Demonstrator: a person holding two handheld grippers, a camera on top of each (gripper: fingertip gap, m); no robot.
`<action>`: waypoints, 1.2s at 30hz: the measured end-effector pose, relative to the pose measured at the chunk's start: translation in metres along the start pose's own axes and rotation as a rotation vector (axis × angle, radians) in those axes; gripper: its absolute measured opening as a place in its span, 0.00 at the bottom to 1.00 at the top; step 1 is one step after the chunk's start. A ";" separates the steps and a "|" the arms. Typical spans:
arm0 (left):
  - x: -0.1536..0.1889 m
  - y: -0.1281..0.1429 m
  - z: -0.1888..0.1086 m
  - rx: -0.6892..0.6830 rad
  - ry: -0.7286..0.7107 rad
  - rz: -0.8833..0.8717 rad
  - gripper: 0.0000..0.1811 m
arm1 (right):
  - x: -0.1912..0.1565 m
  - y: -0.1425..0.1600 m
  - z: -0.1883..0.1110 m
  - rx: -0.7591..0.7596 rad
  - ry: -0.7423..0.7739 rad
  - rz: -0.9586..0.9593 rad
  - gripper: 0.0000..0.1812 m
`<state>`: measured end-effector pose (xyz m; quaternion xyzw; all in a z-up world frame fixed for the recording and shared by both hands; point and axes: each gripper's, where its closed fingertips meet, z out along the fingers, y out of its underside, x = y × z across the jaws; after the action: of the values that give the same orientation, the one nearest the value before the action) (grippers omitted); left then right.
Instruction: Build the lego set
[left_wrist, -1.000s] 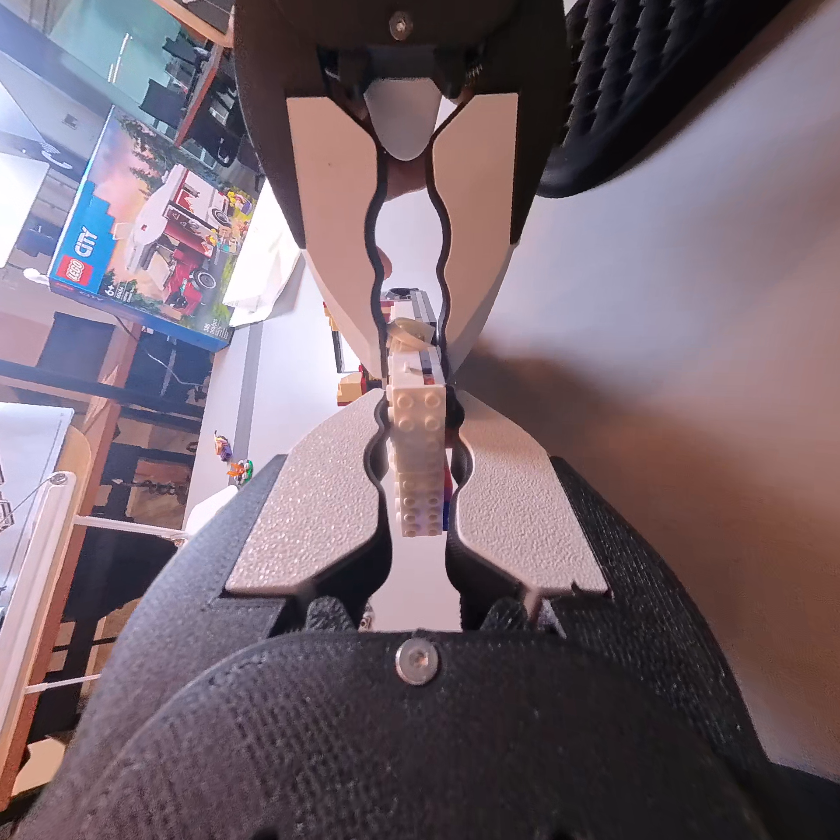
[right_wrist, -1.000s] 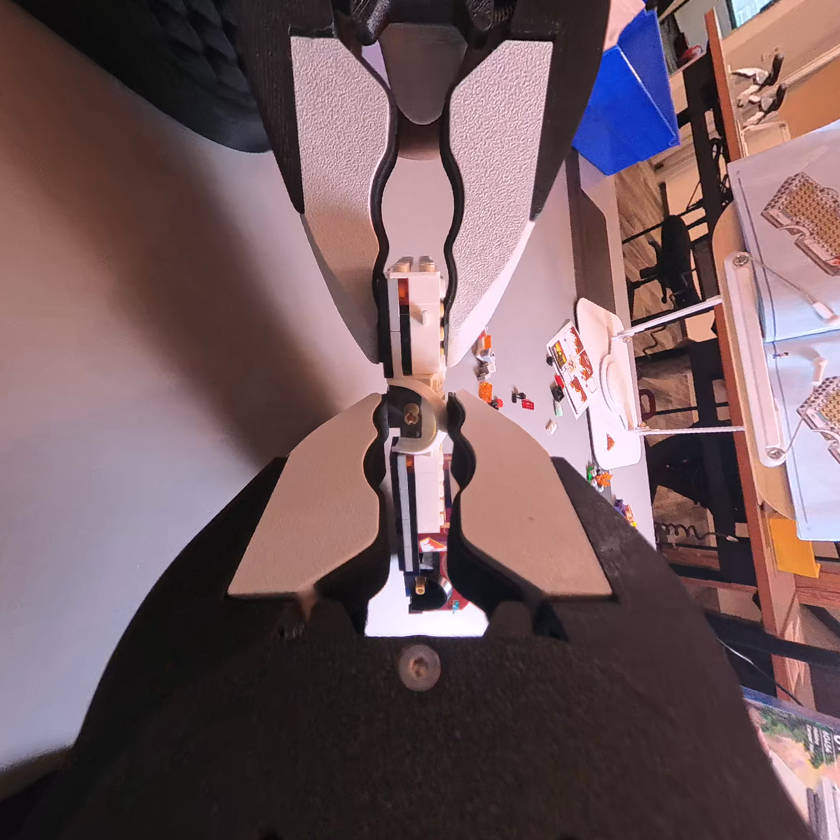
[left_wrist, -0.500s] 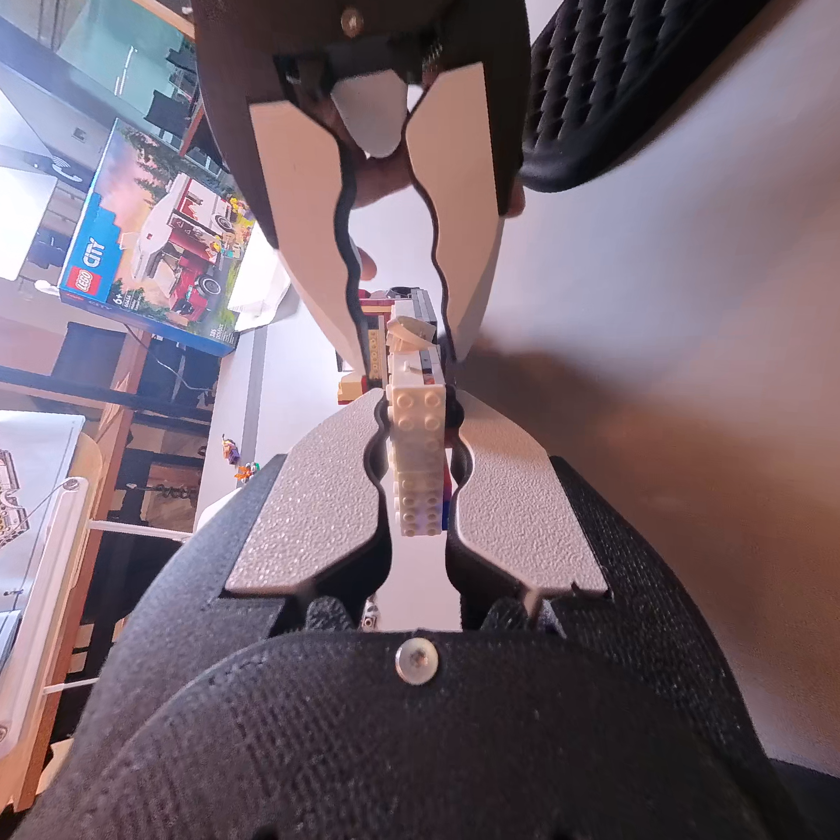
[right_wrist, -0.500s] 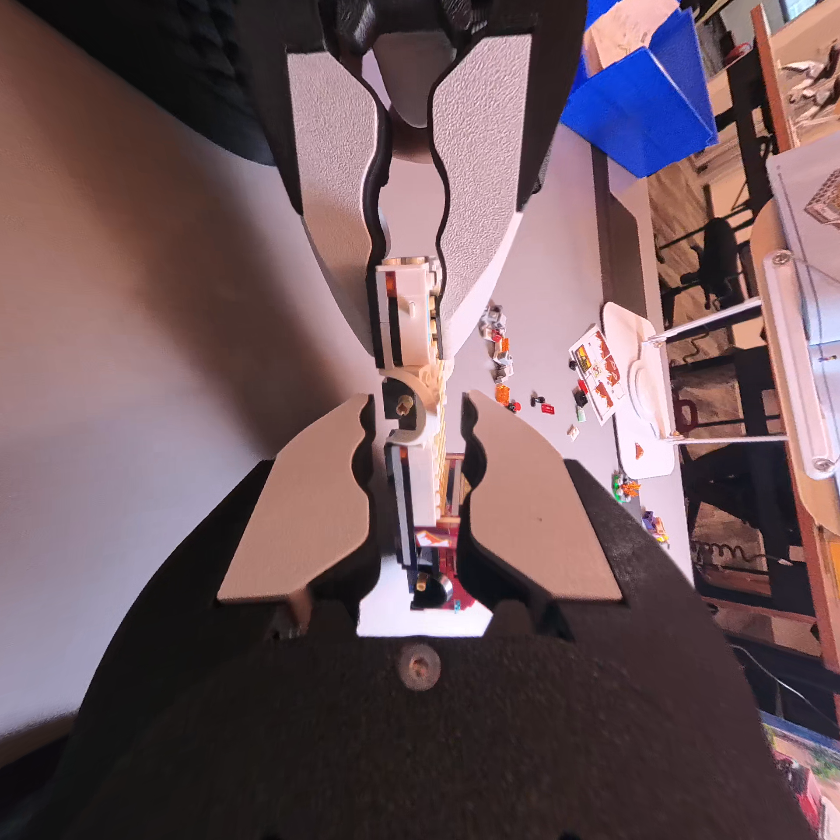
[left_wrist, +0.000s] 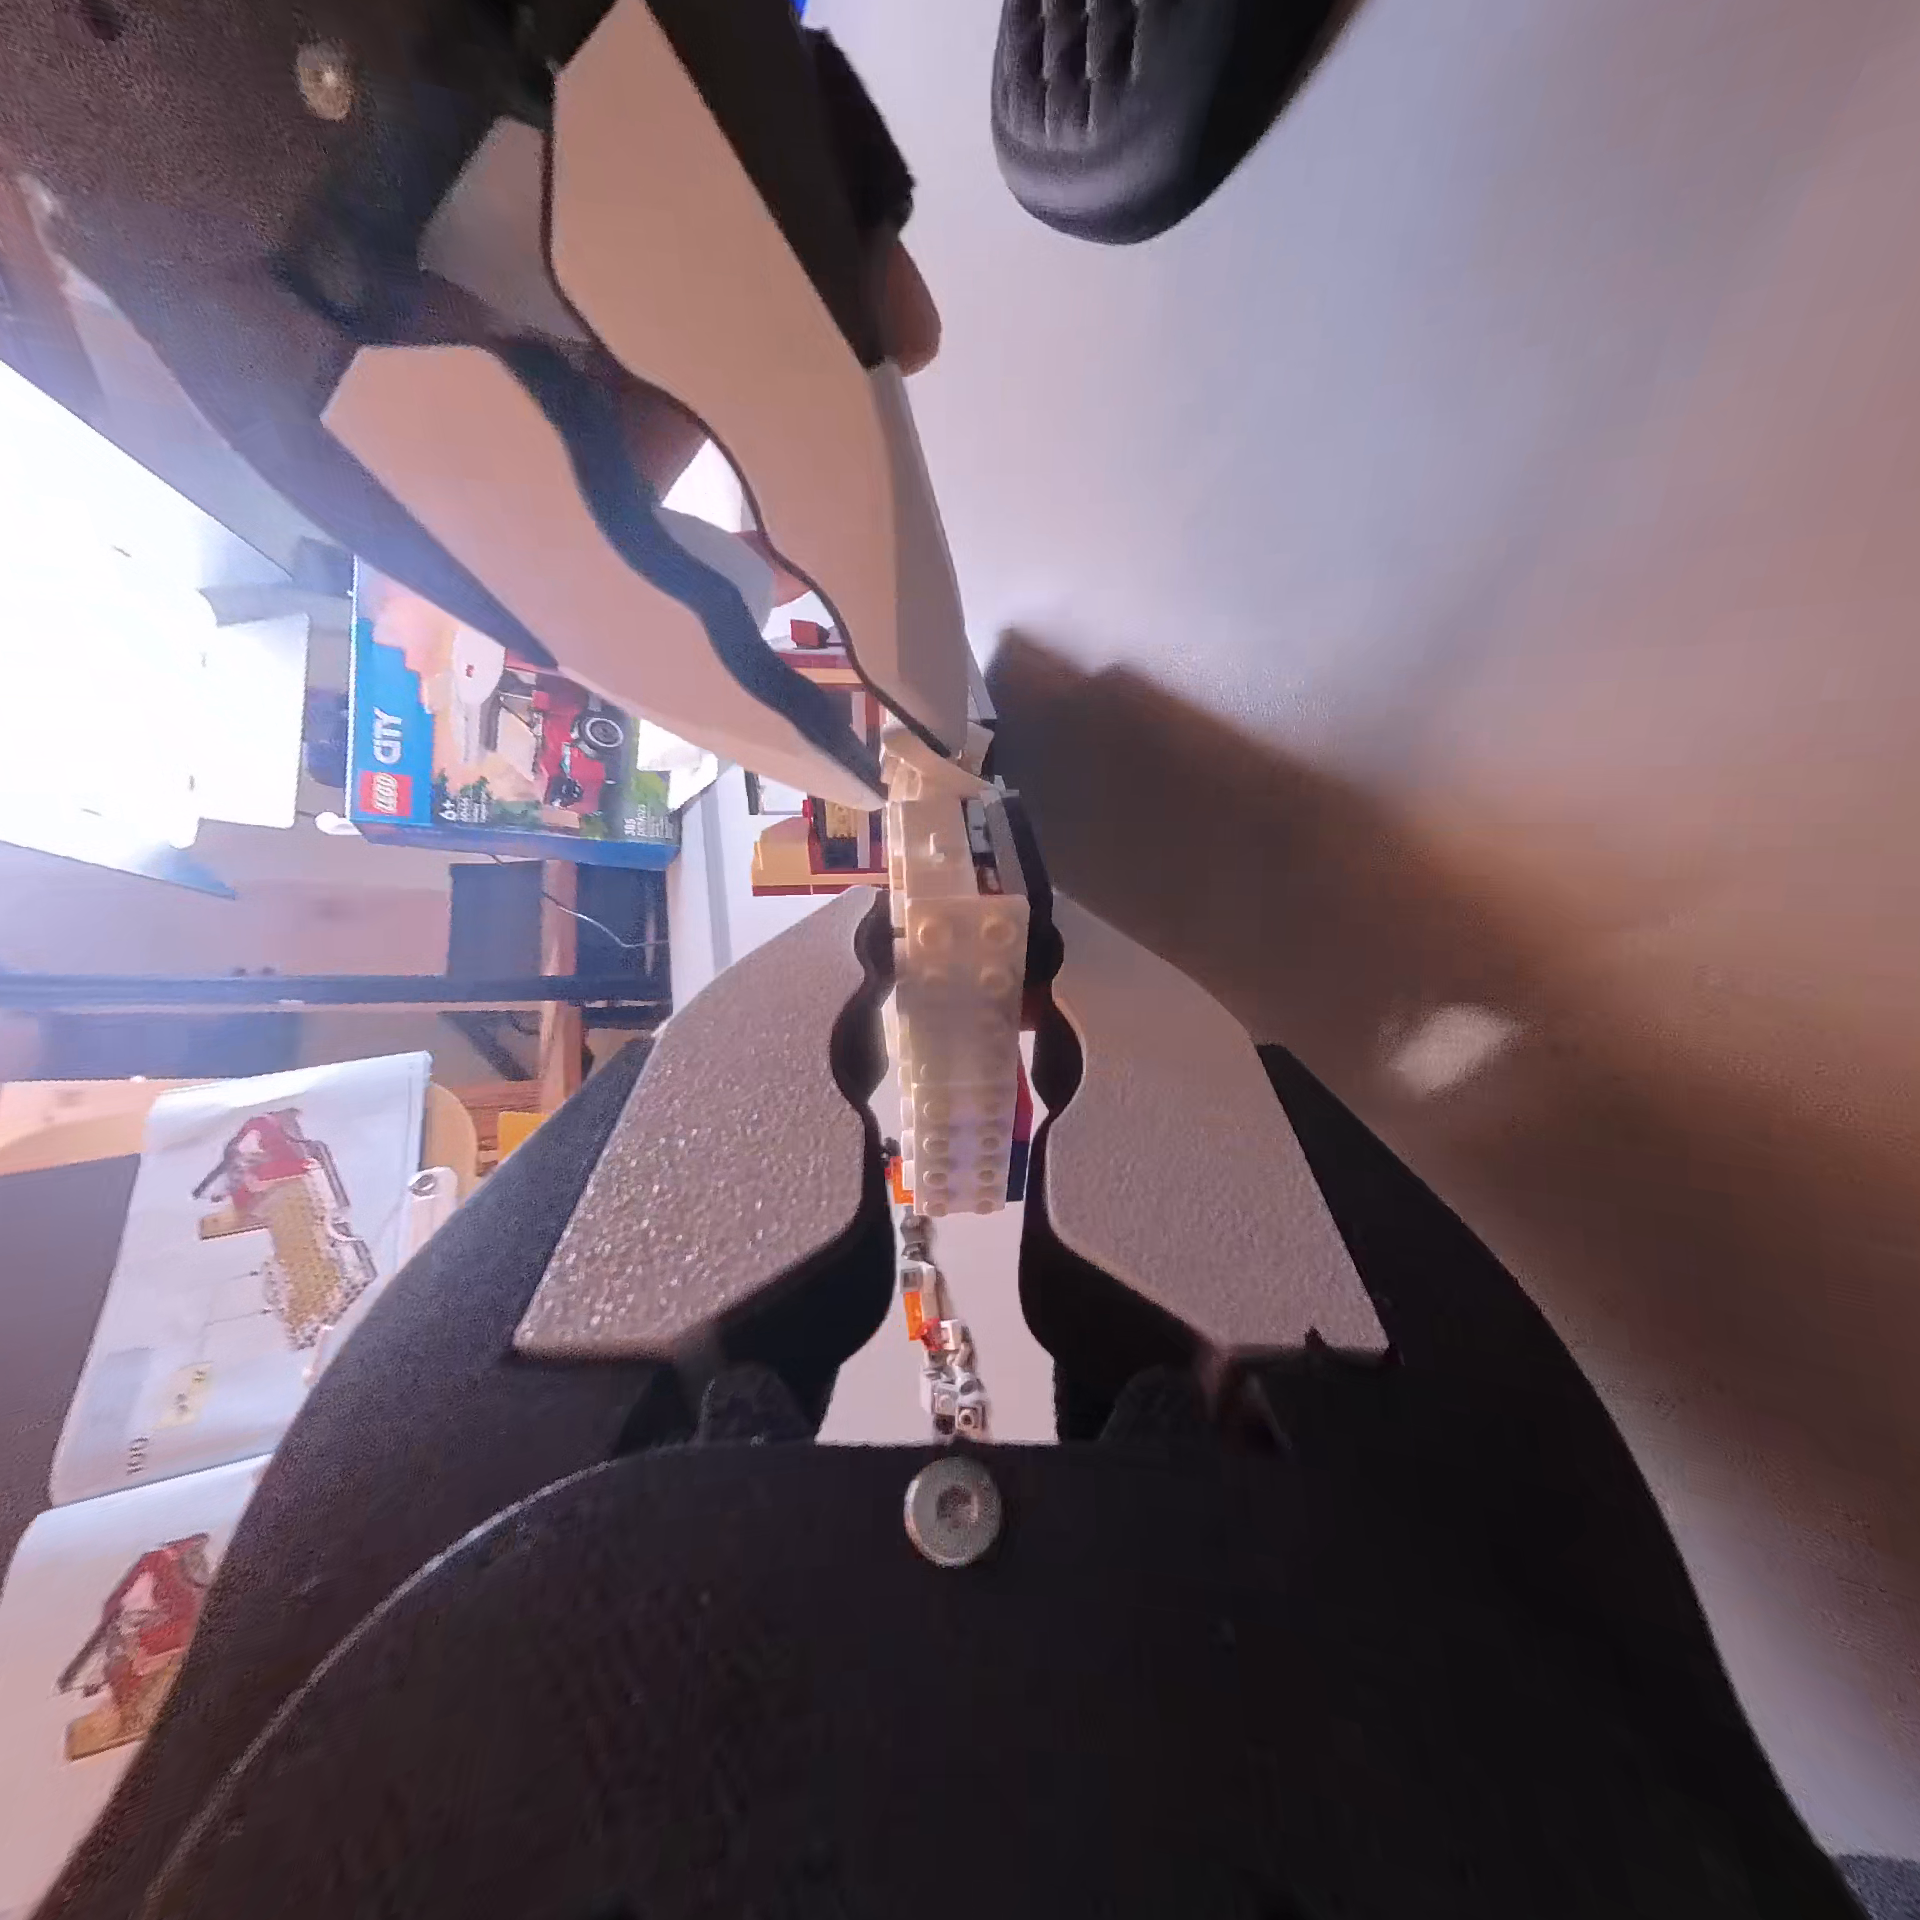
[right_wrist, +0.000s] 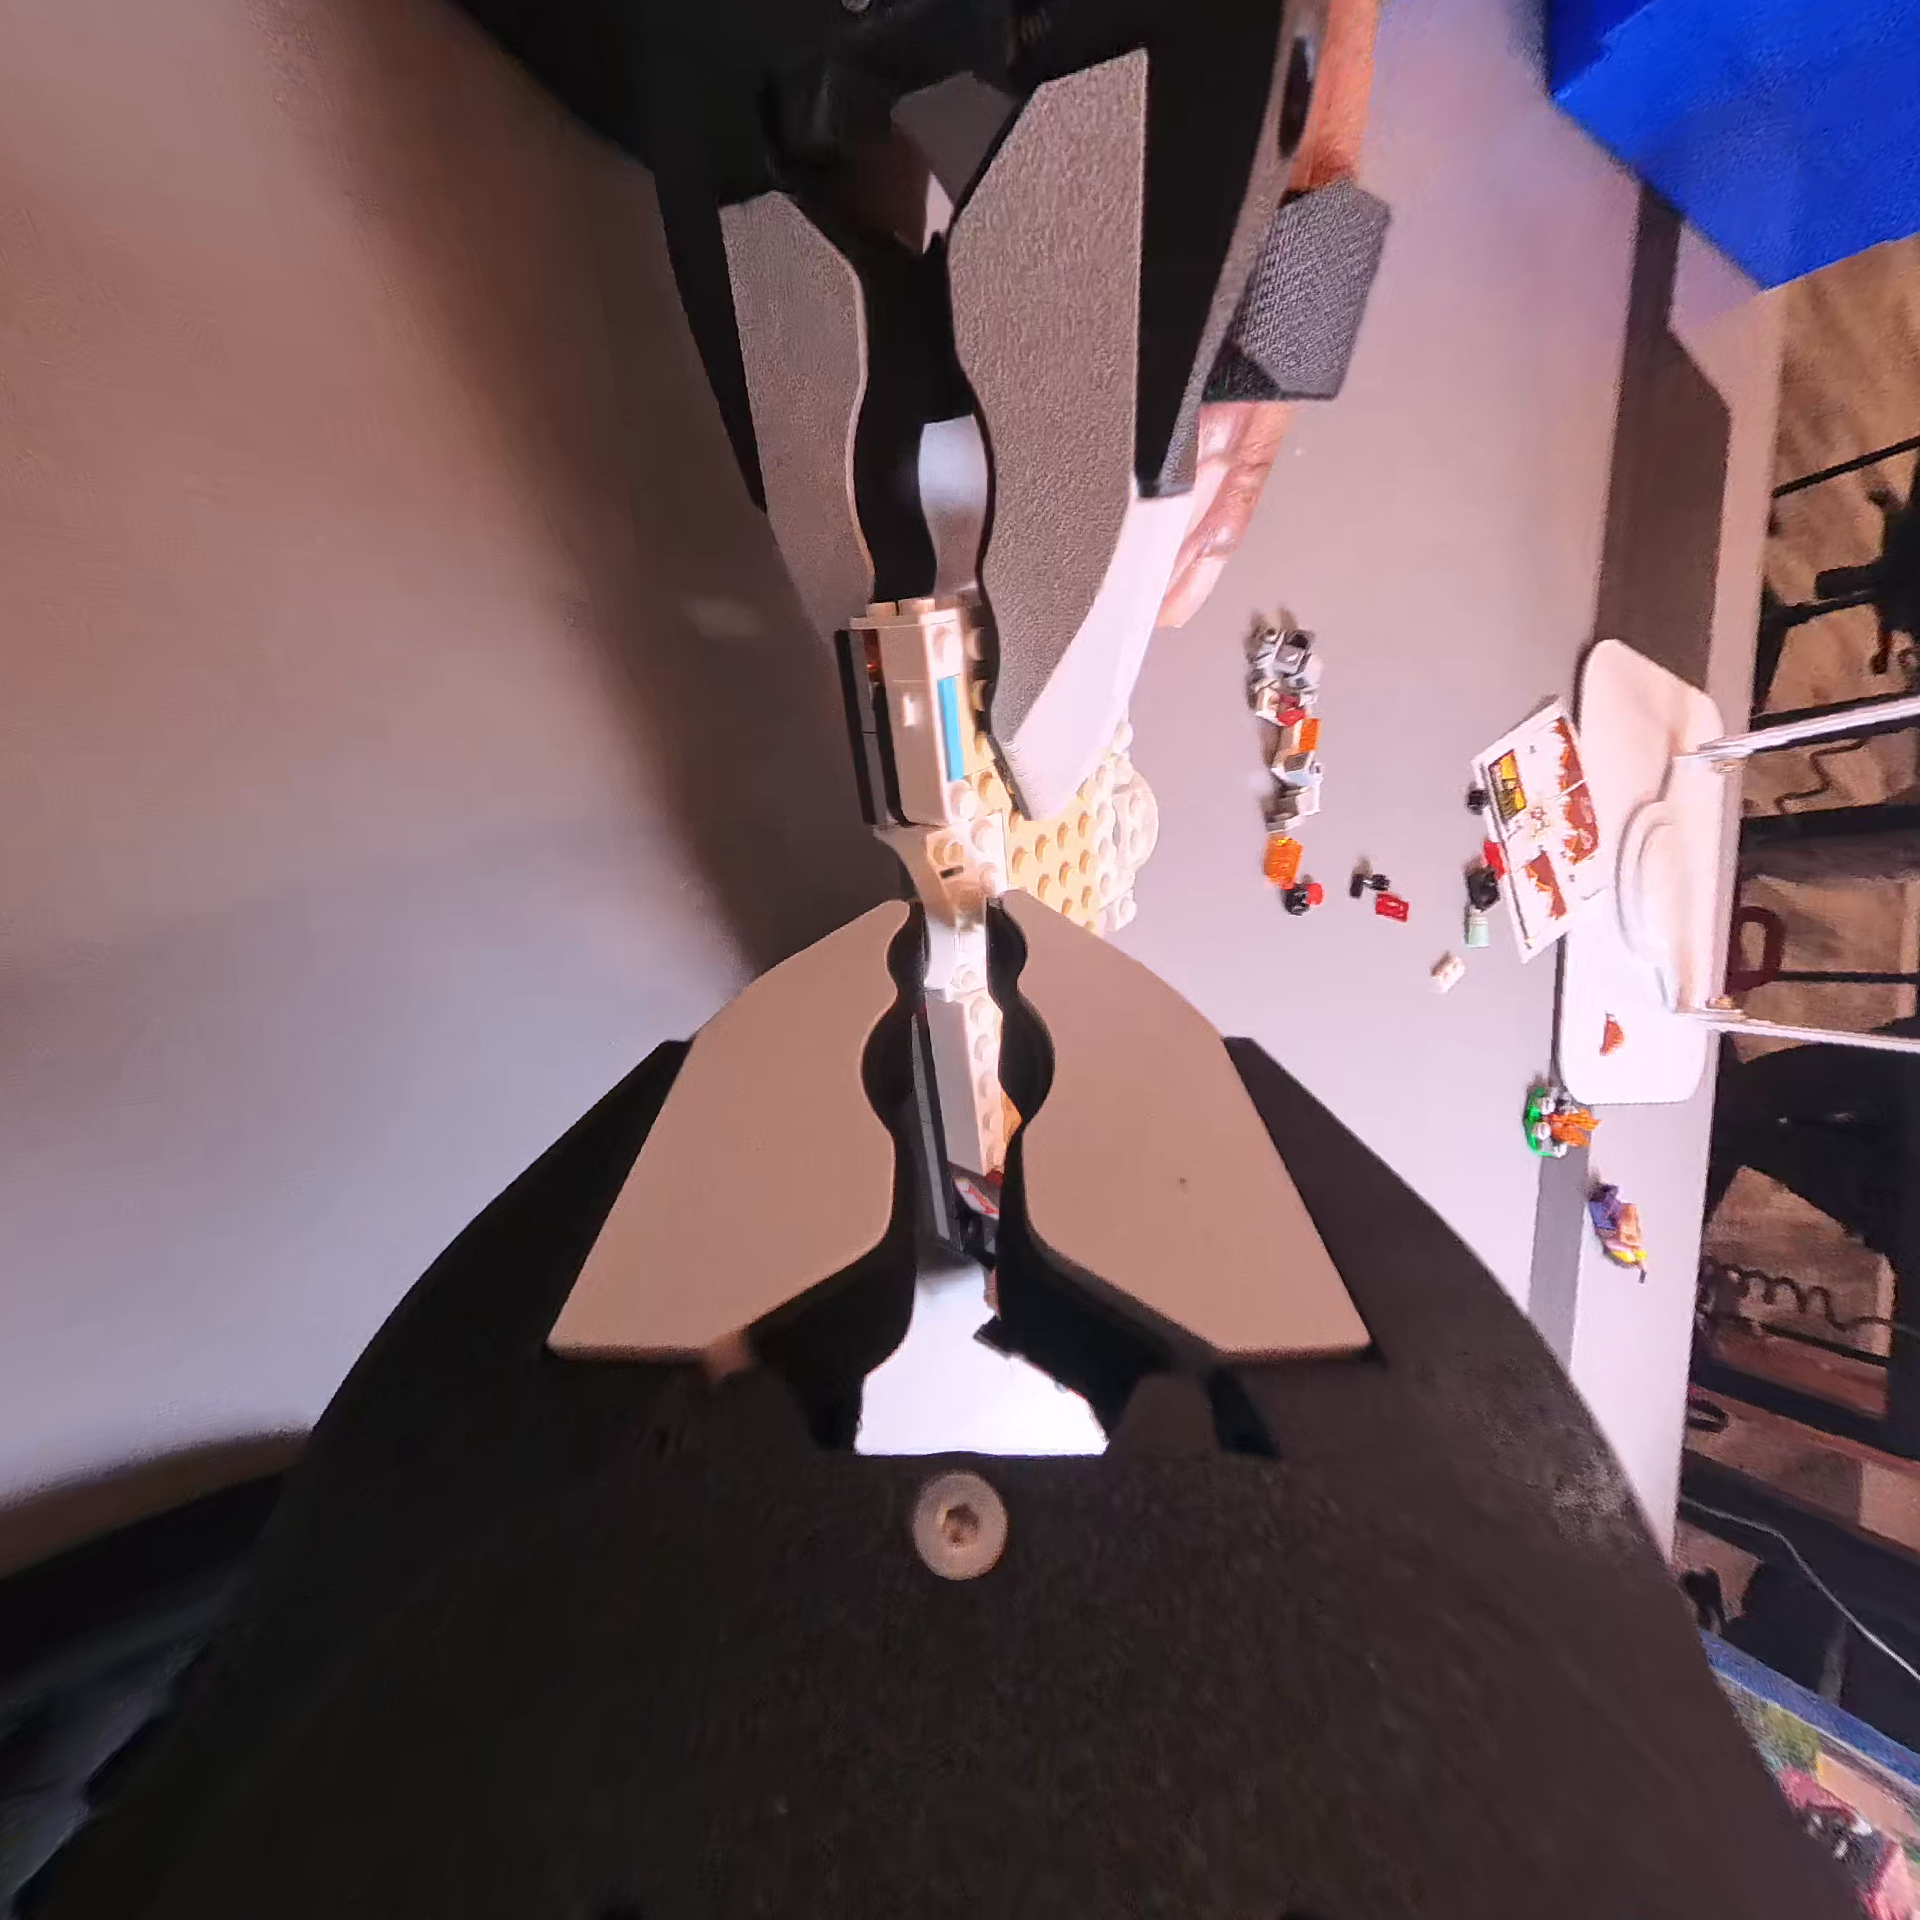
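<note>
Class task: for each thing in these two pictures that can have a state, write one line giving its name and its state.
Left hand-held gripper: shut on the model.
Right hand-held gripper: shut on the model.
White brick-built lego model: held off the table, gripped at both ends.
Small loose lego pieces: scattered on the grey table.
Paper instruction booklet: open.
Blue lego box: cannot tell.

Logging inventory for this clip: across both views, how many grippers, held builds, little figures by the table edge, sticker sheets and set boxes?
Black two-finger grippers: 2 (left gripper, right gripper)
White Lego brick build, held by both: 1
Small colourful figures: 2
Printed sticker sheet: 1
Blue Lego set box: 1
Total: 7
</note>
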<state>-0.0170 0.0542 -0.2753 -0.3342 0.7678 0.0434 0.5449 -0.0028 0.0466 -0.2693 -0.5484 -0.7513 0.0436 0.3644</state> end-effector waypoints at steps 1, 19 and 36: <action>0.001 0.000 0.001 -0.002 -0.005 0.017 0.14 | 0.000 0.001 0.001 -0.014 -0.010 -0.001 0.06; 0.031 0.020 0.010 -0.053 0.053 0.120 0.19 | -0.008 0.015 0.031 -0.167 0.009 -0.112 0.05; 0.029 0.038 -0.021 0.009 0.368 -0.757 0.34 | -0.009 0.027 0.042 -0.286 0.043 -0.139 0.06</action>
<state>-0.0603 0.0616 -0.3032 -0.5926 0.6754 -0.2236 0.3778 -0.0048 0.0637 -0.3170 -0.5421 -0.7781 -0.1007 0.3009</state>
